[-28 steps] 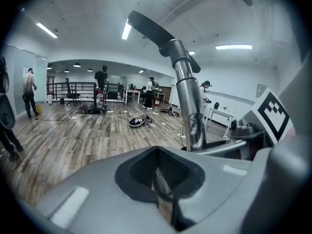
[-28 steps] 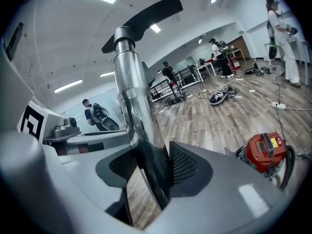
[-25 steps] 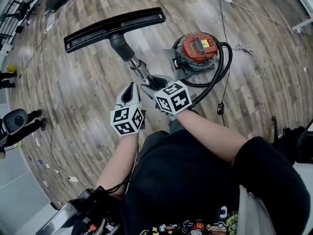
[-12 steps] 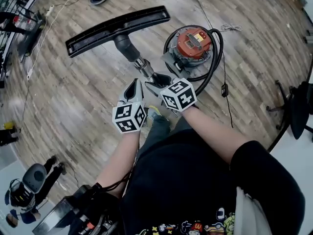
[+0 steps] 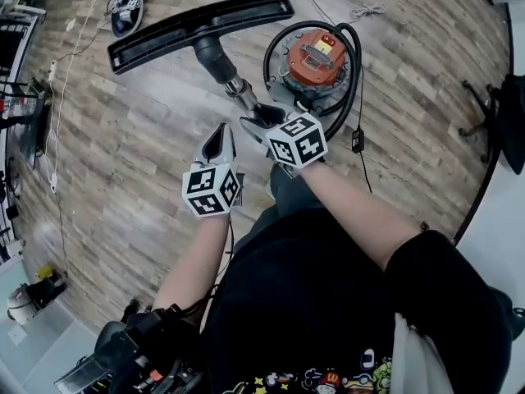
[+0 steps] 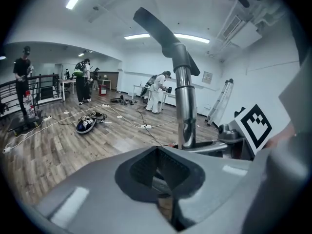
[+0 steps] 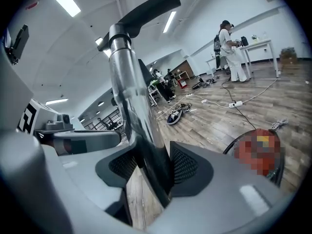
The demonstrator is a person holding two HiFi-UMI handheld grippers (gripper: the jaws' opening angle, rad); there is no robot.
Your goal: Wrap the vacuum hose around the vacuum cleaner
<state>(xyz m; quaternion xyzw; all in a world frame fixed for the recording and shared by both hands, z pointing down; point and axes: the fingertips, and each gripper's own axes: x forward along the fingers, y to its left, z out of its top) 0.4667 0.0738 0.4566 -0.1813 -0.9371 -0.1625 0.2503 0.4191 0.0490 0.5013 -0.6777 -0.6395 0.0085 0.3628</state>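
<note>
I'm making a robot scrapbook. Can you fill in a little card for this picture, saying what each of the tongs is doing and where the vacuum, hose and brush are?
left tongs: shut, holding nothing, beside the tube
right tongs: shut on the tube
brush: on the tube's far end
vacuum: on the floor, to the right of the tube
hose: curves round the vacuum
</note>
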